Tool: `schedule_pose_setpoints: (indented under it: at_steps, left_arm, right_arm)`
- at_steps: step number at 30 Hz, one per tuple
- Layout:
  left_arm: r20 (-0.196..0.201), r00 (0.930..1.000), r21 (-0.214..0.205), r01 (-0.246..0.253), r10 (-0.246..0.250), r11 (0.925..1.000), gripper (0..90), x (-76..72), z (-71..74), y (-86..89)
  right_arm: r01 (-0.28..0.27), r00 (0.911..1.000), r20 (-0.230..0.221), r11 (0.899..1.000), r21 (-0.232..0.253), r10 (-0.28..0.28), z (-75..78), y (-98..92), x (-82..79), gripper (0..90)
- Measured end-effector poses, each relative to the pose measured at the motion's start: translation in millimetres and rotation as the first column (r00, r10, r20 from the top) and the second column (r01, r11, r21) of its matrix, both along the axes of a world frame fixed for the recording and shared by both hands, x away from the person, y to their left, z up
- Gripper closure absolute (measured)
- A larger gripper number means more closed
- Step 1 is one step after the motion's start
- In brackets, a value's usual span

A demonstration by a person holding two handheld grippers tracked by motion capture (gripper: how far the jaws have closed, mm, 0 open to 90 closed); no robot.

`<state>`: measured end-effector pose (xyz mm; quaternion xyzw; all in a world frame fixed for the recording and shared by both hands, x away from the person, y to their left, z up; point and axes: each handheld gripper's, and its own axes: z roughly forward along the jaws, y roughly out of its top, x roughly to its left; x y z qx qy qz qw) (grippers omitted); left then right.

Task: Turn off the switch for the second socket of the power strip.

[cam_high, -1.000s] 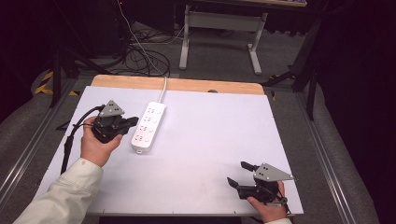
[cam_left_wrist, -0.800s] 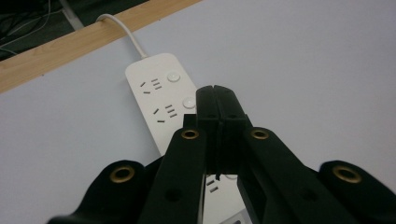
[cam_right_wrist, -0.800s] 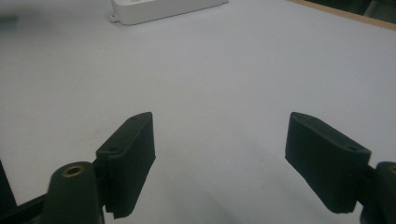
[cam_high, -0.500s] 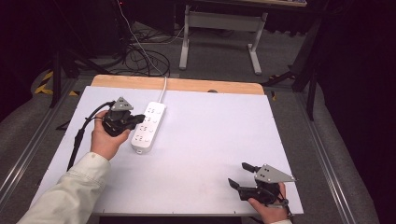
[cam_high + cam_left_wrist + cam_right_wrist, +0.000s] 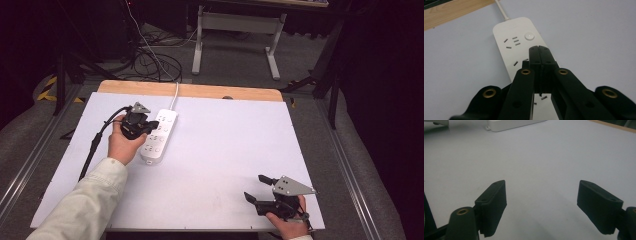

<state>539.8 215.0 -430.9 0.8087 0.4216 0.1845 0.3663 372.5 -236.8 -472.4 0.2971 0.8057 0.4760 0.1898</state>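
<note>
A white power strip (image 5: pixel 156 136) lies on the white table (image 5: pixel 220 145) at the left, its cord running off toward the back edge. My left gripper (image 5: pixel 146 126) hovers just over the strip, shut with its jaws pressed together and nothing between them. In the left gripper view the closed tips (image 5: pixel 539 50) sit over the strip (image 5: pixel 516 42), just short of its round button (image 5: pixel 529 36). My right gripper (image 5: pixel 259 189) rests near the front right corner of the table, open and empty. Its jaws stand wide apart in the right gripper view (image 5: pixel 541 195).
A wooden strip (image 5: pixel 190 91) edges the back of the table. Cables (image 5: pixel 155 62) lie on the floor behind it, next to a metal table frame (image 5: pixel 235 30). A black cable (image 5: pixel 95 145) trails from the left gripper across the table's left part.
My left gripper has moved forward and right, from beside the power strip to over it. The right gripper has stayed in place.
</note>
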Motion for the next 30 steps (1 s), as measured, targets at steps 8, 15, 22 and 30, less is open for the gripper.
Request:
schedule_pose_setpoints:
  at_steps: [8,15,22,30]
  left_arm:
    - [-0.024,0.9997,-0.038,-0.011,0.011,0.9992,89.7,10.4,-11.1,-5.7]
    - [-0.052,0.9986,-0.113,-0.011,0.005,0.9936,89.7,18.0,-19.0,-4.3]
    - [-0.043,0.9991,-0.109,-0.002,-0.003,0.9941,89.7,20.0,-24.1,-7.3]
    - [-0.003,0.9999,-0.089,0.013,-0.014,0.9960,89.7,21.4,-25.3,-8.6]
  right_arm:
    - [-0.002,1.0000,-0.002,1.000,0.000,0.002,-0.4,-0.4,0.5,24.4]
    - [-0.004,1.0000,-0.002,1.000,0.008,0.004,-0.4,-0.8,0.4,24.4]
    - [-0.005,1.0000,-0.003,1.000,0.009,0.005,-0.4,-1.1,0.6,24.4]
    - [-0.006,1.0000,-0.005,1.000,0.013,0.006,-0.5,-1.2,0.5,24.4]
